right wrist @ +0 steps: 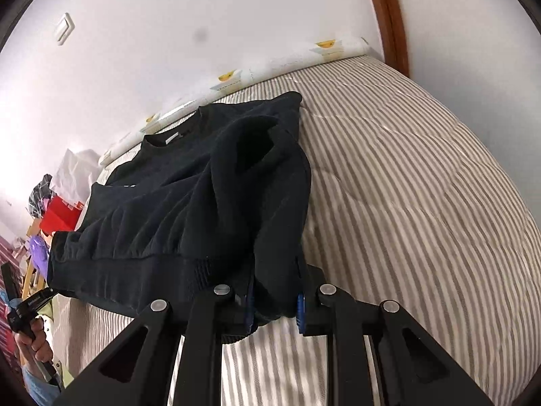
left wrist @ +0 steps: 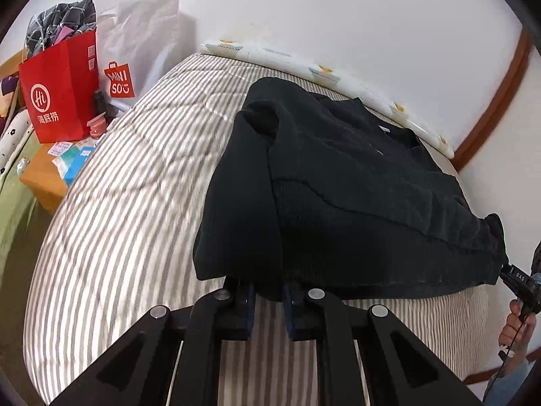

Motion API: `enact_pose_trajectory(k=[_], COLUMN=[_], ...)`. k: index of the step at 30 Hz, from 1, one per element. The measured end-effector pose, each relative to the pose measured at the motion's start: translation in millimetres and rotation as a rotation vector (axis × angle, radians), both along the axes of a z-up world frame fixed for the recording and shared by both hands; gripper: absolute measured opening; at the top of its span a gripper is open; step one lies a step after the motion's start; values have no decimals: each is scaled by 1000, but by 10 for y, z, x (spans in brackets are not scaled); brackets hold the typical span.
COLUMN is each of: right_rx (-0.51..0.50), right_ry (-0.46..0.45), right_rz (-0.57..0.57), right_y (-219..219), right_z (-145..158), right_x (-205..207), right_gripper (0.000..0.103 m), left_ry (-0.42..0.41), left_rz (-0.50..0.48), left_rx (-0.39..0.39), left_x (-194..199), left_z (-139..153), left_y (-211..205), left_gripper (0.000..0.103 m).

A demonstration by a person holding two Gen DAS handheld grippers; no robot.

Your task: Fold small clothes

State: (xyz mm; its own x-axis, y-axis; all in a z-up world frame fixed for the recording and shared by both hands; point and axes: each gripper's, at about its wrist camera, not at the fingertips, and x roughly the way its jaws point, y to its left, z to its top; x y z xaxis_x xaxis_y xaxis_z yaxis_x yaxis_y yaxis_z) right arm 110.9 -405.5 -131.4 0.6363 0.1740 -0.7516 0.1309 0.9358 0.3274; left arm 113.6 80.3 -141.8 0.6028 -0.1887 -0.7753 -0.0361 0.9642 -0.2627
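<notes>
**Both tongs grip the hem of a black sweatshirt on a striped bed**

The left tongs (left wrist: 268, 299) are closed on the near hem of a black sweatshirt (left wrist: 341, 182), at its left corner. The right tongs (right wrist: 274, 304) are pinched on bunched fabric at the hem's right corner. The garment lies on a bed (left wrist: 128, 182) with a grey-and-white striped cover, collar towards the wall, sleeves folded inward. Beyond the bed's left edge stands a red paper bag (left wrist: 57, 91).
</notes>
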Motion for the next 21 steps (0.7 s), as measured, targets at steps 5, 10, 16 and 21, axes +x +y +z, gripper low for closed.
enact_pose_trajectory(k=[5,10,16,21], right_rx=[-37,-42,-177,-236], right_ry=[3,5,12,-60], right_rz=[-15,-35,-89,-68], right_y=[-50,-72,-8,198], right_z=[-3,6,198,457], right_x=[-276,-373,-513,-755], right_gripper=[18,21,32,32], left_ry=[-12,-6,-8,-12], left_rz=[-27,-43,-61,-75], left_rx=[11,11,32,20], left_x=[-291,-370,-459,-579], left_z=[5,-13,55,76], left_y=[-71,-87,-89,-88], left_gripper=[13,13,15,24])
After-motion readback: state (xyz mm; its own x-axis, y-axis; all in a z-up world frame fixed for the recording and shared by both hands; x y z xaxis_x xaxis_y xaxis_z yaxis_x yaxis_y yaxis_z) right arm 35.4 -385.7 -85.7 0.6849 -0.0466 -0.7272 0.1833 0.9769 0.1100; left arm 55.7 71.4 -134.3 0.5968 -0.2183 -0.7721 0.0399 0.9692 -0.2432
